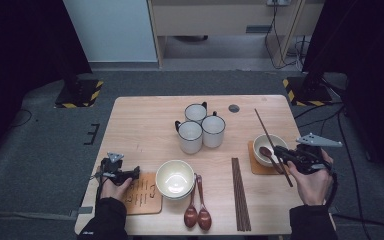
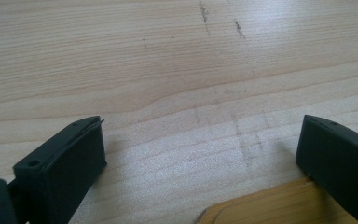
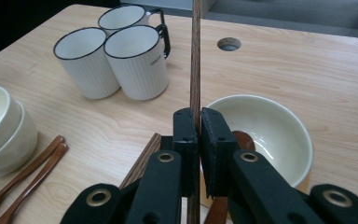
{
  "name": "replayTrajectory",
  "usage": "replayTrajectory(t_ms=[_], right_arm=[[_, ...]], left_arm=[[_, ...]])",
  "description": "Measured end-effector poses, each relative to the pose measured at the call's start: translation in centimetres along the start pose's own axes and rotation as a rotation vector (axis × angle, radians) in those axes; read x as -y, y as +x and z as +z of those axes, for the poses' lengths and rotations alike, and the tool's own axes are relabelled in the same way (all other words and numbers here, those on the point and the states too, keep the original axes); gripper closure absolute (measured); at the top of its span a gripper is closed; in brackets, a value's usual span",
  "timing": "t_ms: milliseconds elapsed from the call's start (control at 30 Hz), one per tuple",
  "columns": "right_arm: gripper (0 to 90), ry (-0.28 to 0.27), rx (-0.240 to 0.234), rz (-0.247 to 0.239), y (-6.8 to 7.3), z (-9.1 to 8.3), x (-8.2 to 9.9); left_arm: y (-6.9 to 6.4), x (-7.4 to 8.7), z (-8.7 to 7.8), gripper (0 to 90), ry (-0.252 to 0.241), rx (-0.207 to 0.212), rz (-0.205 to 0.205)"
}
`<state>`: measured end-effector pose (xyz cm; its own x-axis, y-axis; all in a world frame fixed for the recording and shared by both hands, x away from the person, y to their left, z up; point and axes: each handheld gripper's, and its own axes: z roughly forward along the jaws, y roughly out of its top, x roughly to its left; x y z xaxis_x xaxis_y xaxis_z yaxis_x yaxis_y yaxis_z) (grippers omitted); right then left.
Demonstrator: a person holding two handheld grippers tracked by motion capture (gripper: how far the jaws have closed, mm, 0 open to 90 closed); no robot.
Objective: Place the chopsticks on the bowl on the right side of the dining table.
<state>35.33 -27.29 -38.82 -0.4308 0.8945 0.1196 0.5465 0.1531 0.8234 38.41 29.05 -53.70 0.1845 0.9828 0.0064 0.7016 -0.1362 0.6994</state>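
From the high view, the right gripper (image 1: 286, 156) holds a chopstick (image 1: 267, 131) slanting over the bowl (image 1: 269, 149) near the counter (image 1: 140, 125) right edge. The left gripper view shows its fingers (image 2: 65, 163) spread open over bare wood beside a board (image 2: 279, 205). The right gripper view shows fingers (image 3: 186, 140) clamped on the chopstick, open wood beyond toward three mugs (image 3: 135, 65); their print is unreadable.
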Motion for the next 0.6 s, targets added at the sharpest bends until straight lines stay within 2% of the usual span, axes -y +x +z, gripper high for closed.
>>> replayTrajectory(t_ms=[300, 600], right_arm=[[85.1, 0.006, 0.008, 0.007, -1.4, 0.1, -0.3], [85.1, 0.011, -0.003, 0.008, -2.8, 0.6, -0.8]], left_arm=[[0.0, 0.0, 0.0, 0.1, 0.0, 0.0, 0.0], [0.0, 0.0, 0.0, 0.0, 0.0, 0.0, 0.0]])
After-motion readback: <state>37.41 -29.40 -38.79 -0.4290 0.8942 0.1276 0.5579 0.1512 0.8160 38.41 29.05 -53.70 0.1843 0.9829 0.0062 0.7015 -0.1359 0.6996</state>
